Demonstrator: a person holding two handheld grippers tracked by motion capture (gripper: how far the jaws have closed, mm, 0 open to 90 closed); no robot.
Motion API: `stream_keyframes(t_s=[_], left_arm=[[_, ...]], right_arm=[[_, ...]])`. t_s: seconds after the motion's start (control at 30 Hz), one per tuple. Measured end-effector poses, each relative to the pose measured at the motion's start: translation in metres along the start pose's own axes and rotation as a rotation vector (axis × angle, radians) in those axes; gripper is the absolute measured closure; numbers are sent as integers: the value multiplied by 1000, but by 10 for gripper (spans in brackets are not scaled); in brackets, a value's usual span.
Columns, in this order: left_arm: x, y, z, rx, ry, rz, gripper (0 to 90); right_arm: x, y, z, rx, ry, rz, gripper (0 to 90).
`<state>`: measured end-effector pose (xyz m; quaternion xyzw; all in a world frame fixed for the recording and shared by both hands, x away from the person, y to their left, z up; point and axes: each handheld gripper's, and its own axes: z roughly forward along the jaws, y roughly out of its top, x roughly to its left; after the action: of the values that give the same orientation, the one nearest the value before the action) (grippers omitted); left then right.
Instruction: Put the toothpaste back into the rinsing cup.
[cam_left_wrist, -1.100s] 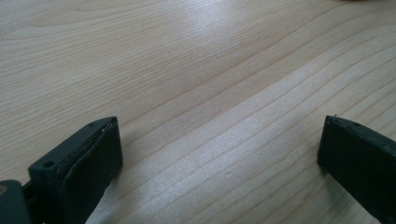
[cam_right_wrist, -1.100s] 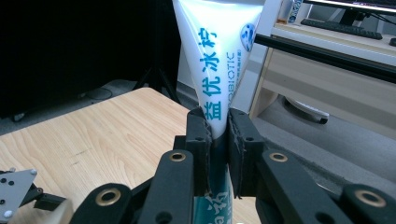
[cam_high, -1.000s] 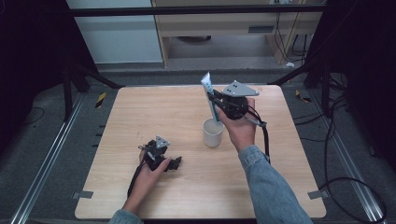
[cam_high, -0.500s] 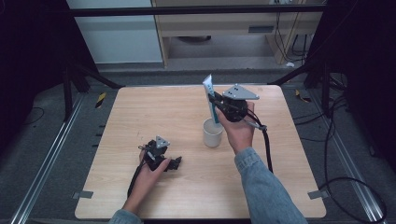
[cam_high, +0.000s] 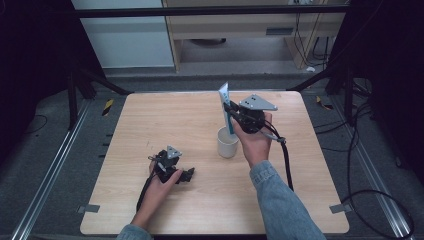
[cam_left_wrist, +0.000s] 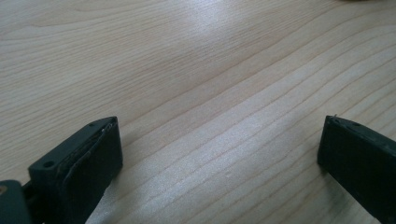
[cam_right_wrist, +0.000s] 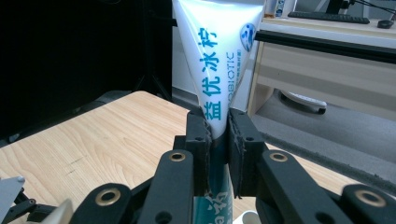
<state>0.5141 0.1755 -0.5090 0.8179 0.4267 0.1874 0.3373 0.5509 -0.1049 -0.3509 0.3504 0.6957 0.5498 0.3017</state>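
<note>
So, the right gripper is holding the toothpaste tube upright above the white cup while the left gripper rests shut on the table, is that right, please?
Not quite: the left gripper is open, its fingers standing wide apart over bare wood in the left gripper view. The rest holds: the right gripper clamps the toothpaste tube upright above the white cup, and the left one rests on the table.

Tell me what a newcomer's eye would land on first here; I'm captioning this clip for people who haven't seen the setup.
First, the white and blue tube, held upright with its crimped end up, clamped in the right gripper right above the white cup near the middle of the wooden table. Next, the left gripper resting on the table toward the near left, jaws wide apart over bare wood.
</note>
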Motion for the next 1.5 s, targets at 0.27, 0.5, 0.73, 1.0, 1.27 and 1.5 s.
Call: stream_keyframes(t_s=[0.27, 0.5, 0.73, 1.0, 1.27, 1.5], left_arm=[[0, 0, 0, 0, 0, 0, 0], [0, 0, 0, 0, 0, 0, 0], [0, 0, 0, -1, 0, 0, 0], [0, 0, 0, 0, 0, 0, 0], [0, 0, 0, -1, 0, -1, 0], [0, 0, 0, 0, 0, -1, 0]], right_arm=[[-1, -11, 1, 4, -2, 28, 798], [0, -23, 7, 13, -22, 63, 798], [-1, -38, 15, 27, -32, 106, 797], [0, -53, 21, 48, -42, 127, 797], [-1, -63, 26, 57, -46, 150, 796], [-2, -70, 27, 59, -47, 172, 796]])
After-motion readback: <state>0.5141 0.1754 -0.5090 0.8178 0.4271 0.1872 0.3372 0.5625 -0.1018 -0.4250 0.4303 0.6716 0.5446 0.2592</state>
